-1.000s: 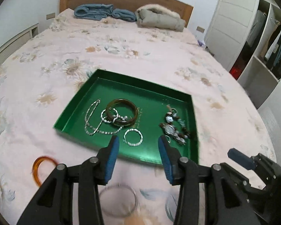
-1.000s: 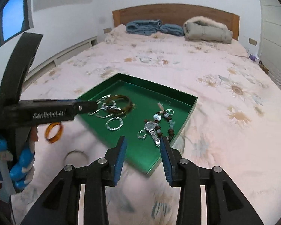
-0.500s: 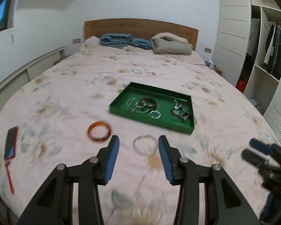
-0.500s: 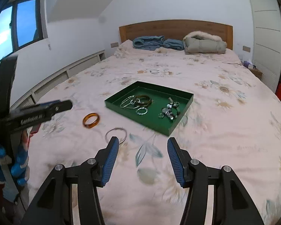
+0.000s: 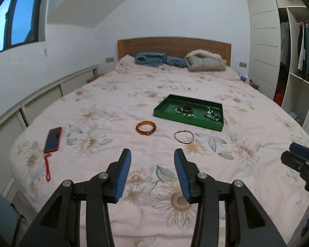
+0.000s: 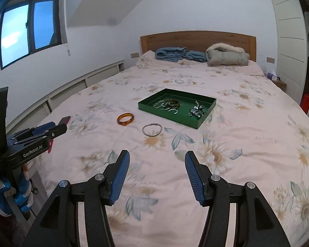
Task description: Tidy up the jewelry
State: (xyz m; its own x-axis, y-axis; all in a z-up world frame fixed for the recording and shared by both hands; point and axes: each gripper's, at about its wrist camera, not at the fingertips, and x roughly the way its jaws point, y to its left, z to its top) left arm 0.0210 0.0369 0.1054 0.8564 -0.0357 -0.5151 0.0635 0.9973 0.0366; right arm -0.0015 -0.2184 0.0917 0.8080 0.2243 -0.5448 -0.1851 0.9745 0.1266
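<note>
Left wrist view: left tool [image 5: 152,173] is seen spread, empty, above the bed [image 5: 113,103]. Tray [image 5: 188,121] of jewelry lies mid-bed; amber bangle [image 5: 145,127] and silver bangle [image 5: 183,137] lie before it.

Right wrist view: right tool [image 6: 157,176], jaws just opened wider, is seen empty.

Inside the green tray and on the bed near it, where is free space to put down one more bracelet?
In the tray, the far strip and the middle gap between the bangle pile and the watch cluster are bare. The bed is free right of the tray; the amber bangle and silver bangle lie before it.
</note>
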